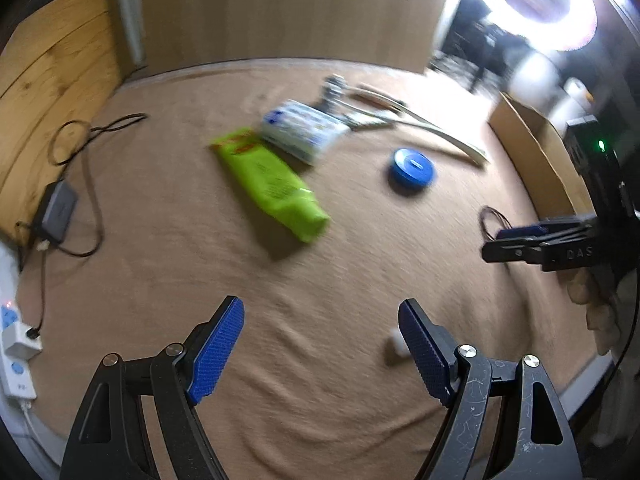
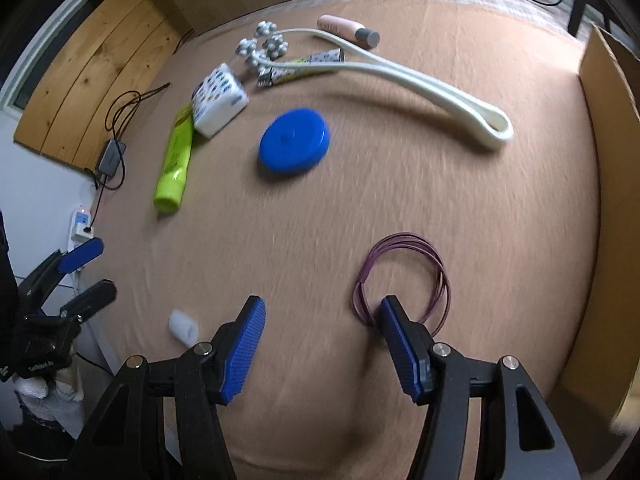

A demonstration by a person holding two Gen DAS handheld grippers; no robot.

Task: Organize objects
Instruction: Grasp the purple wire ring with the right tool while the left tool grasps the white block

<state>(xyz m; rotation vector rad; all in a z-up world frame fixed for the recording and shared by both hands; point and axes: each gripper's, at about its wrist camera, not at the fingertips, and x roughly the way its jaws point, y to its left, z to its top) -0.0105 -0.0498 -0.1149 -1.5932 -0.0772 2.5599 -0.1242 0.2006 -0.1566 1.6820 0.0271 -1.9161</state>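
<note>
- The left hand-held gripper (image 1: 320,344) hangs over the tan cloth-covered worktop (image 1: 200,272) with its blue pads wide apart and nothing between them.
- A small white cap-like piece (image 1: 396,345) lies on the cloth just beside the left gripper's right-hand pad.
- The green tube (image 1: 272,184) lies well ahead of the left gripper, slanted, with a white patterned pack (image 1: 302,130) touching its far end.
- The blue round lid (image 1: 412,169) sits ahead and to the right of the left gripper, apart from the tube.
- The right hand-held gripper (image 2: 322,344) stands with its jaws about half apart, gripping nothing.
- A purple wire loop (image 2: 404,276) lies flat right at the tip of its right-hand pad, which sits within or over the loop's near edge; whether they touch I cannot tell.
- From the right wrist view, the lid lies further ahead and slightly left, and the white looped massager (image 2: 400,76) curves across the far cloth.
- A cardboard box wall (image 2: 608,160) rises along the right edge of the worktop.
</note>
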